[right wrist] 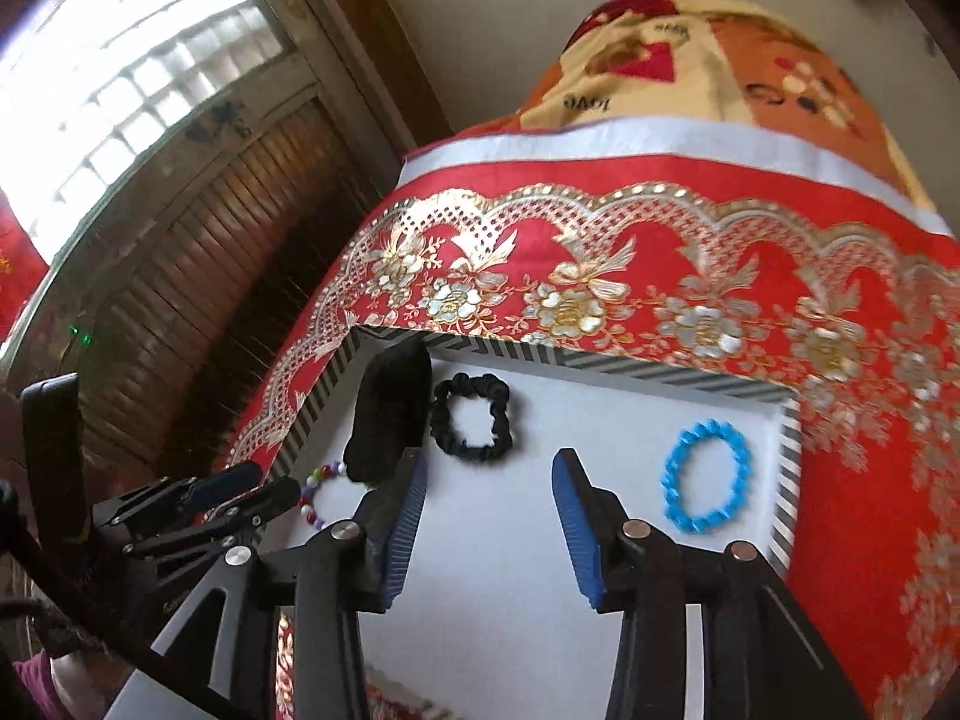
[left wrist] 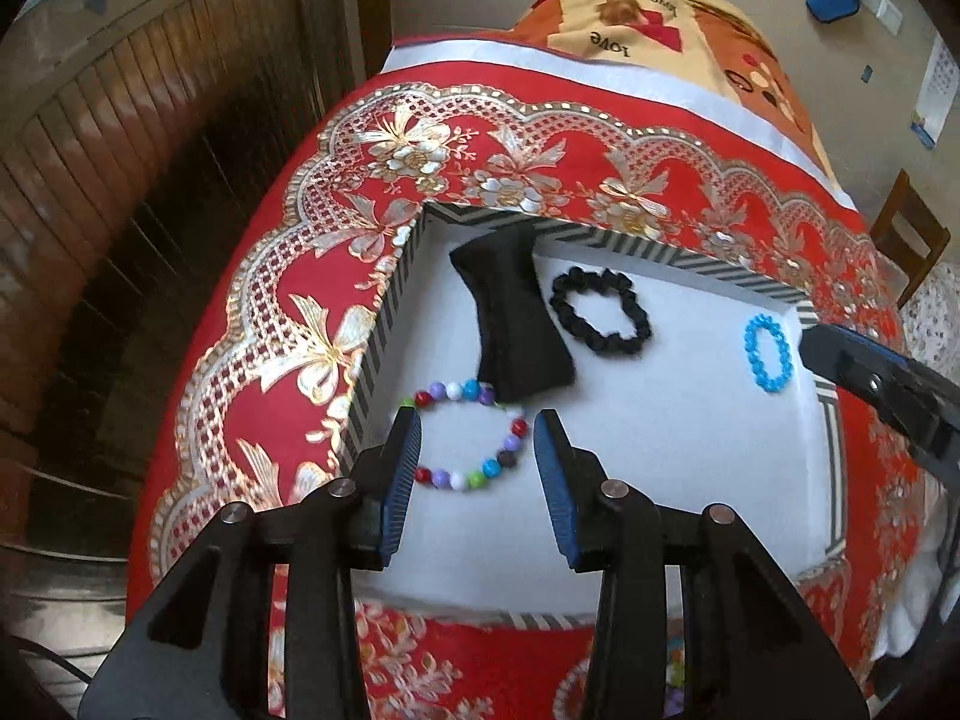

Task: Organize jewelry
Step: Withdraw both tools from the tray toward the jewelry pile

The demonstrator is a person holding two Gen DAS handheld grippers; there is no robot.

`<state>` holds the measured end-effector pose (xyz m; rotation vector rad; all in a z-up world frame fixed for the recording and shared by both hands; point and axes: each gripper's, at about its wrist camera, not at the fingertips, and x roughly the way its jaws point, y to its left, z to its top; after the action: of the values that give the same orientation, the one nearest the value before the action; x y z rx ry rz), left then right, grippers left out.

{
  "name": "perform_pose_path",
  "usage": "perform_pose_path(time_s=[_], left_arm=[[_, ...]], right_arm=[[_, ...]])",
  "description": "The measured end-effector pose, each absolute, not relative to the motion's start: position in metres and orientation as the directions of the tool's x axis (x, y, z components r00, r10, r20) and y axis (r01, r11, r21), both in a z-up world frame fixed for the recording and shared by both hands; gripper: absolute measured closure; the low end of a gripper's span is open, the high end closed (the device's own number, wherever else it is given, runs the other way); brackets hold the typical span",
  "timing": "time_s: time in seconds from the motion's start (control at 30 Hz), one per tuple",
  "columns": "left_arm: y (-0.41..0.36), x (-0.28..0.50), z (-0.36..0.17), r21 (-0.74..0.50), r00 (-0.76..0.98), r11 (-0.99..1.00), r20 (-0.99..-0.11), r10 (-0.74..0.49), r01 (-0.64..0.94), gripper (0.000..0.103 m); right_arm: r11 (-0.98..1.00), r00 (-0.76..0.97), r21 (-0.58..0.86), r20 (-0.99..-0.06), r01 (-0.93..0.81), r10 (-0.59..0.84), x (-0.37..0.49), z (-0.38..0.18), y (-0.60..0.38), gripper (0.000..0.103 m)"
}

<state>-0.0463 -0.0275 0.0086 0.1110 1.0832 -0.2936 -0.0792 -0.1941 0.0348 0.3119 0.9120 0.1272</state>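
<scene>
A white tray with a striped rim [left wrist: 384, 324] [right wrist: 789, 468] lies on a red and gold cloth. In it lie a multicoloured bead bracelet [left wrist: 507, 459] [right wrist: 312, 501], a black fabric pouch [left wrist: 516, 324] [right wrist: 390, 414], a black scrunchie [left wrist: 600, 312] [right wrist: 471, 417] and a blue bead bracelet [left wrist: 767, 354] [right wrist: 708, 486]. My left gripper [left wrist: 477, 429] hangs open just above the multicoloured bracelet, nothing between its pads. My right gripper [right wrist: 492, 468] is open over bare tray floor between the scrunchie and the blue bracelet, holding nothing. Each gripper shows at the other view's edge.
The red and gold embroidered cloth [left wrist: 540, 150] covers the table around the tray. A patterned blanket [left wrist: 648, 18] lies beyond it. Wooden slatted panelling [left wrist: 120, 180] stands to the left, and a wooden chair [left wrist: 909, 234] at the far right.
</scene>
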Motion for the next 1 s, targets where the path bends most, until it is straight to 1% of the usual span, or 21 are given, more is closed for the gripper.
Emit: perform_pose_path(time_s=[0.13, 0.37, 0.57, 1.0], left_arm=[[-0.034, -0.065, 0.014, -0.034, 0.45, 0.952, -0.875, -0.176, 0.305, 0.065], [-0.044, -0.1, 0.023, -0.036, 0.47, 0.947, -0.862, -0.191, 0.318, 0.065], [-0.048, -0.129, 0.03, -0.023, 0.493, 0.947, -0.85, -0.187, 0.319, 0.065], [-0.056, -0.178, 0.038, -0.011, 0.511, 0.939, -0.837, -0.197, 0.343, 0.065]], right_arm=[[0.953, 0.626, 0.3, -0.75, 0.033, 0.215, -0.112, 0.041, -0.197, 0.061], [0.967, 0.621, 0.25, -0.765, 0.044, 0.17, -0.168, 0.041, -0.196, 0.061], [0.968, 0.621, 0.242, -0.77, 0.07, 0.147, -0.208, 0.039, -0.197, 0.061], [0.967, 0.638, 0.223, -0.764, 0.123, 0.095, -0.266, 0.045, -0.2, 0.06]])
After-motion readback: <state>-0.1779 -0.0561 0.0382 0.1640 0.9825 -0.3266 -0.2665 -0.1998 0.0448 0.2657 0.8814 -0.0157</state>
